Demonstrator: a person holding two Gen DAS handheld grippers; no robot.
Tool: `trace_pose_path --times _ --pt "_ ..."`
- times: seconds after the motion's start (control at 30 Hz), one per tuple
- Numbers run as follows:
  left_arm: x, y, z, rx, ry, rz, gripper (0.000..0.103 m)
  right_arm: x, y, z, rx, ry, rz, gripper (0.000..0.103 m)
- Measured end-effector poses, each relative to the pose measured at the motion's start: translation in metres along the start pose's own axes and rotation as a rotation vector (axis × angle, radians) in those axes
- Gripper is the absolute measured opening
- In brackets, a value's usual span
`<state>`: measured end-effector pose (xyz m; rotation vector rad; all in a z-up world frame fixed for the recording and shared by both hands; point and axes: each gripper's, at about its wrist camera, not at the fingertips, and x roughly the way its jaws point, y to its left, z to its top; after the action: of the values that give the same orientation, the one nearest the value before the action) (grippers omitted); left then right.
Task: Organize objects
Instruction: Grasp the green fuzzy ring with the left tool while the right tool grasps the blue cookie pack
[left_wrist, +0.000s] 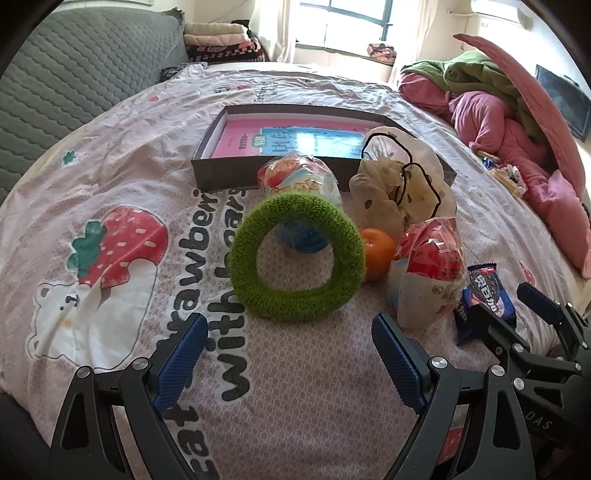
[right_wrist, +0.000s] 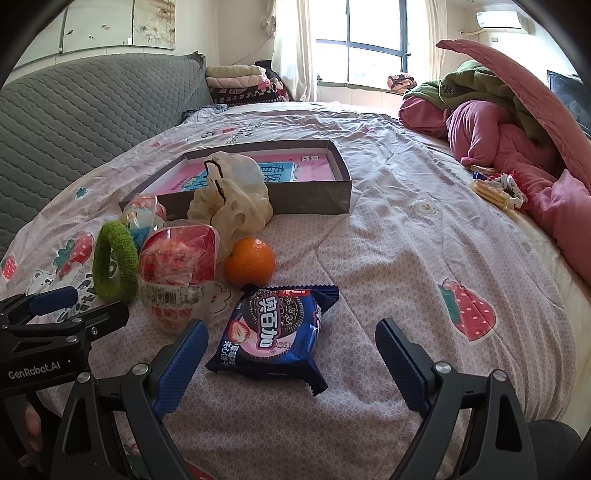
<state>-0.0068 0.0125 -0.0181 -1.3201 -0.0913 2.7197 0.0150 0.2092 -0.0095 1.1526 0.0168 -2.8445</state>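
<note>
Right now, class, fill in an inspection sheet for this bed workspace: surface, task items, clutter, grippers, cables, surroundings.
Surface: printed quilt, wrinkled.
Job's things: green ring, orange, cookie packet, two wrapped snacks, cloth pouch, grey box holding a pink book.
Clutter: pink bedding, wafers.
Grippers: left hand-held gripper and right hand-held gripper open, empty.
Cables: nothing seen.
Surroundings: window, grey headboard.

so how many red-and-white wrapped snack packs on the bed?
2. Near snack pack stands between the green ring and the orange. Far snack pack lies against the grey box, behind the ring. More may be hidden behind the white bag.
</note>
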Motion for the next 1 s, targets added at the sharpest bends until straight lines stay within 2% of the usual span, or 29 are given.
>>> trace_pose_path --times 0.33,0.57,1.0 --pt "0.009 0.0 0.005 -0.007 -0.019 -0.018 0.09 0.004 -0.002 0.0 0.011 0.002 -0.005 0.092" --pt "0.016 -0.005 0.006 0.001 -0.014 -0.031 0.073 0.009 -0.004 0.0 0.024 0.009 -0.003 0.092" --pt "0.023 -0.014 0.01 0.037 -0.028 -0.05 0.066 0.024 -0.002 -0.002 0.037 0.065 0.004 0.092"
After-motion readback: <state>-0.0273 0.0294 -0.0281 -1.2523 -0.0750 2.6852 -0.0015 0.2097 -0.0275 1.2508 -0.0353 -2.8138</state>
